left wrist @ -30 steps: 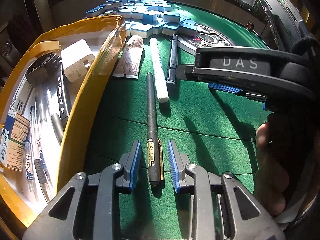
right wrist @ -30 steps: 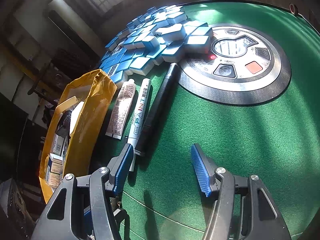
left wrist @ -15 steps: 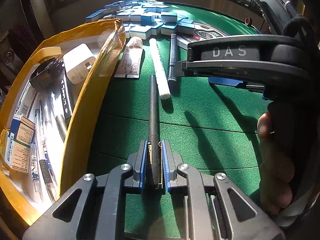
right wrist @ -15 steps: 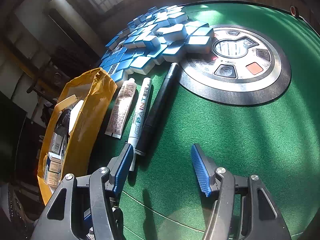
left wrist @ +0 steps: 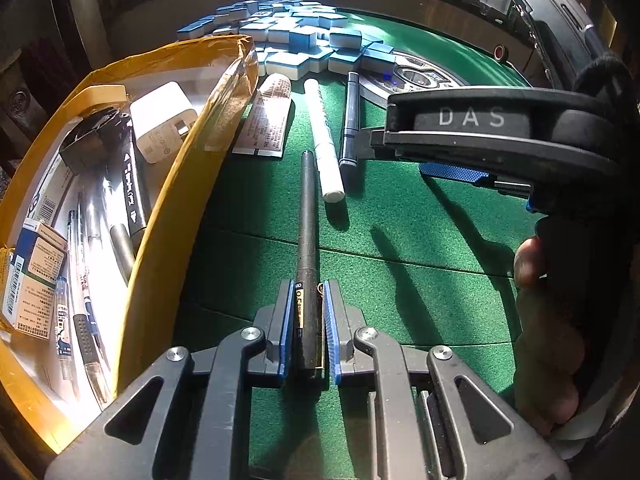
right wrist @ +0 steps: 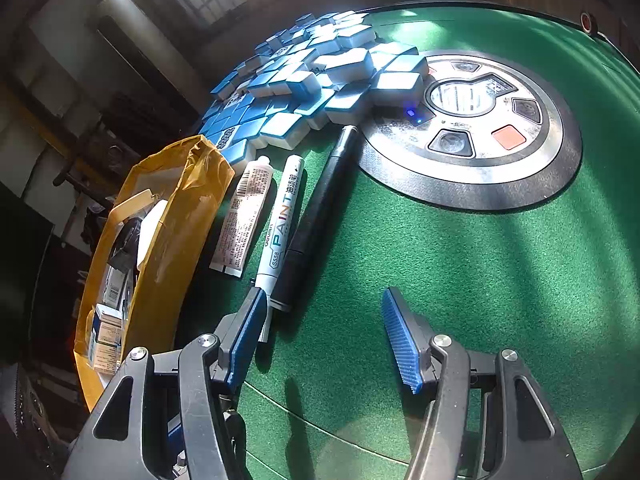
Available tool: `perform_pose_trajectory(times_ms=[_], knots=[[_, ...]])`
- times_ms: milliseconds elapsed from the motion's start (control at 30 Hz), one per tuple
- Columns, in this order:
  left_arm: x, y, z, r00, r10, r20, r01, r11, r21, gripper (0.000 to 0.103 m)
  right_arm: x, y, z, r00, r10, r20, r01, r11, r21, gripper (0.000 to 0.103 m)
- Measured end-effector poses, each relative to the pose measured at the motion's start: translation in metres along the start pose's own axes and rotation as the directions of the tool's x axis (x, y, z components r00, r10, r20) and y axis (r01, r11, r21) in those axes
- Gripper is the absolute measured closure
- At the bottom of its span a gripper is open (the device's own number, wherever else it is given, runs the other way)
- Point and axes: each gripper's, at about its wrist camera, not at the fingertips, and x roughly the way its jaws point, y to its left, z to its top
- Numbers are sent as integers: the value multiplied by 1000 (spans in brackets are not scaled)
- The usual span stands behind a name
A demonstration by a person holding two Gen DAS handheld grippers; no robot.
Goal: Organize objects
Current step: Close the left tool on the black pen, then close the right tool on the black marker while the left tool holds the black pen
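Box wall crowds left — right felt open.

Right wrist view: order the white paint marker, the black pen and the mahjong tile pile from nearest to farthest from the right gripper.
1. White paint marker, its tip beside the gripper's left finger.
2. Black pen, just right of it, too close to call.
3. Mahjong tile pile, far end.

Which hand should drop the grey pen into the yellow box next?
The left. Its tool is already shut on the grey pen, and the yellow box sits right beside it on that side. The right tool is open and empty, on the far side from the box.
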Motion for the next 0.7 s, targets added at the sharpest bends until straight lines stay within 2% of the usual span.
perform_pose_trajectory(times_ms=[233, 567, 700], knots=[[-1, -4, -1, 1000, 21, -1, -21, 1000, 17, 91, 1, 0, 0, 1000, -1, 1, 1, 1000, 0, 48], [-6, 5, -3, 999, -44, -26, 43, 999, -25, 91, 0, 0, 0, 1000, -3, 3, 3, 1000, -2, 48], [-10, 5, -4, 999, -47, -23, 47, 999, -20, 91, 0, 0, 0, 1000, -4, 4, 5, 1000, -4, 48]])
